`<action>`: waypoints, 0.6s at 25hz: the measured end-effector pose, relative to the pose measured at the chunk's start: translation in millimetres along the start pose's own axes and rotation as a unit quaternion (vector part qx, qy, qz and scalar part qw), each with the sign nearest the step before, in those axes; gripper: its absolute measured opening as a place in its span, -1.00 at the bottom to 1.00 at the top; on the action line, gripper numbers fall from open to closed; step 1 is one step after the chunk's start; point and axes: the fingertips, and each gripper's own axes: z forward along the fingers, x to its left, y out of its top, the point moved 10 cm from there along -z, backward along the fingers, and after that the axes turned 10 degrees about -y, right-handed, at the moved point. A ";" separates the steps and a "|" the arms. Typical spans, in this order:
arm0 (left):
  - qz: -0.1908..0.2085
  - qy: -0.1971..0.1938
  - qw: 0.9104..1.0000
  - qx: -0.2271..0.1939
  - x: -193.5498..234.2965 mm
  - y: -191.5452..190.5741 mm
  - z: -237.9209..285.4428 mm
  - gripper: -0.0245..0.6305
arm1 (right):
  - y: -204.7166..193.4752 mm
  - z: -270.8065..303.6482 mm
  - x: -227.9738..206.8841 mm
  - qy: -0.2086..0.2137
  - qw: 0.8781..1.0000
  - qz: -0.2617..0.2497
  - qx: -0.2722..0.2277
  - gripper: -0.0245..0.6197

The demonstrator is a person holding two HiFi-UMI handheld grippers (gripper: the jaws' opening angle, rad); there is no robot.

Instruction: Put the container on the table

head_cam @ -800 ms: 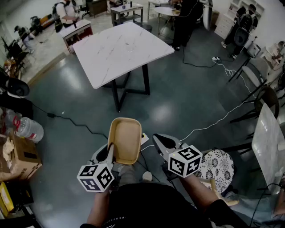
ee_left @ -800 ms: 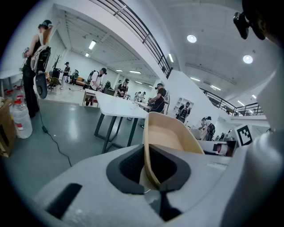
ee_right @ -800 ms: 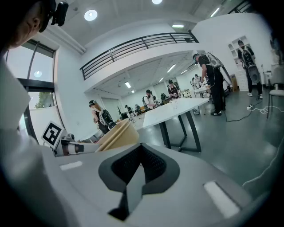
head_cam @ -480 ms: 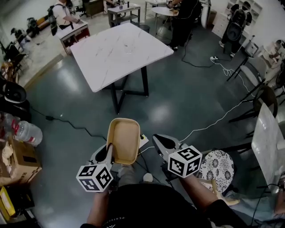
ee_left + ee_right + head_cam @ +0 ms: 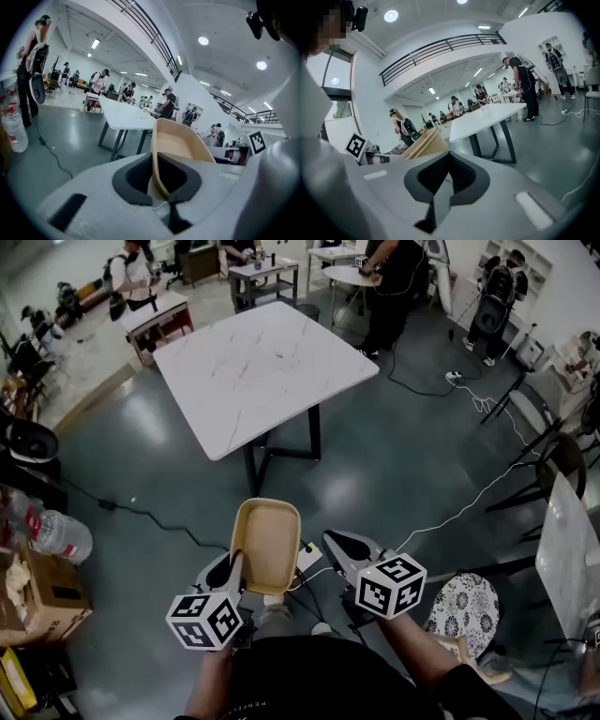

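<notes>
In the head view, you held the left gripper [image 5: 234, 564] clamped on the near rim of the container [image 5: 269, 540]. It was in the air over the floor [image 5: 394, 456], well short of the far table [image 5: 262, 367]. Your right gripper [image 5: 335, 542] sat just to its right, apart. In the left gripper view, the jaws pinched the container's wall. In the right gripper view, the jaws met on nothing, with the container to their left.
</notes>
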 end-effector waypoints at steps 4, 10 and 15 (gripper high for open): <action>0.003 -0.003 1.000 0.001 25.0 18.7 8.3 -0.87 | 11.5 30.1 8.2 0.000 1.000 -0.004 0.007 -0.92; 0.004 -0.012 1.000 0.004 60.2 43.8 19.4 -0.87 | 29.4 74.4 22.7 0.000 1.000 -0.015 0.012 -0.92; 0.026 -0.011 1.000 0.012 84.4 60.4 21.9 -0.87 | 38.1 107.2 41.0 0.013 1.000 -0.021 0.011 -0.92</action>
